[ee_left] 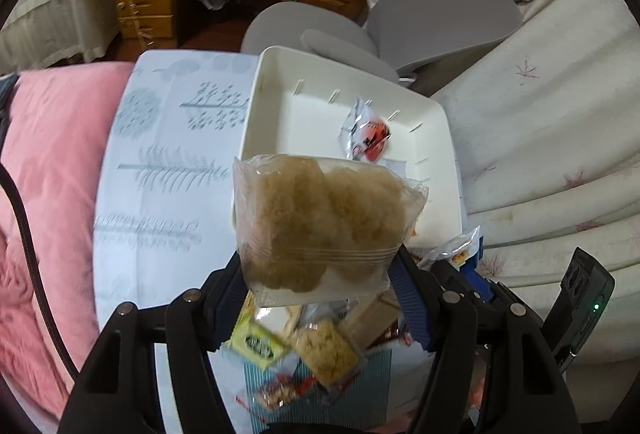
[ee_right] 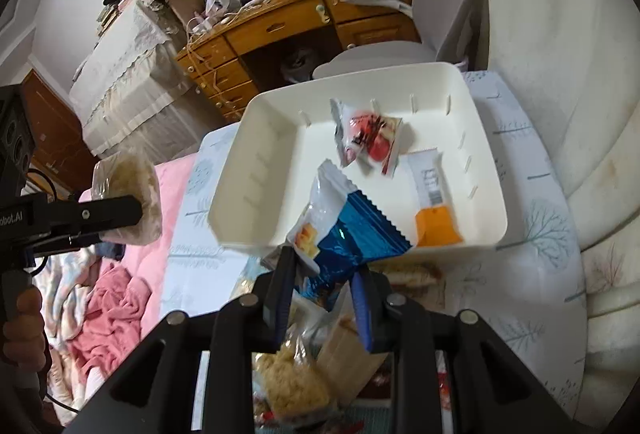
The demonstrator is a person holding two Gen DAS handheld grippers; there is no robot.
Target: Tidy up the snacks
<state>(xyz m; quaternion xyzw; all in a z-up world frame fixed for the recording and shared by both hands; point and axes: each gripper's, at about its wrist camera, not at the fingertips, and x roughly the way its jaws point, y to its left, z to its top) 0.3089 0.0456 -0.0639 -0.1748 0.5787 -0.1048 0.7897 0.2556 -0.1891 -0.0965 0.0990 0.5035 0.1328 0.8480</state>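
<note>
Your left tongs [ee_left: 320, 274] grasp the clear cracker bag [ee_left: 324, 222]; your right tongs [ee_right: 324, 266] pinch the blue packet [ee_right: 348, 226]. Both grips sit at the edges, so either may slip short of the white bin [ee_right: 256, 138].

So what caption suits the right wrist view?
Right claw lifts a blue snack packet toward the white bin.

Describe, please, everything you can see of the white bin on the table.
The white bin is a shallow rectangular tray, plastic by its look, with rounded corners and thin slots along its inner walls. It sits flat on a tree-print cloth, open side up. Inside lie a red-and-silver packet and an orange-and-white packet, both flat on the floor; the rest of it is bare. A blue packet in the right tongs overlaps its near rim in view; whether it touches is unclear.
</note>
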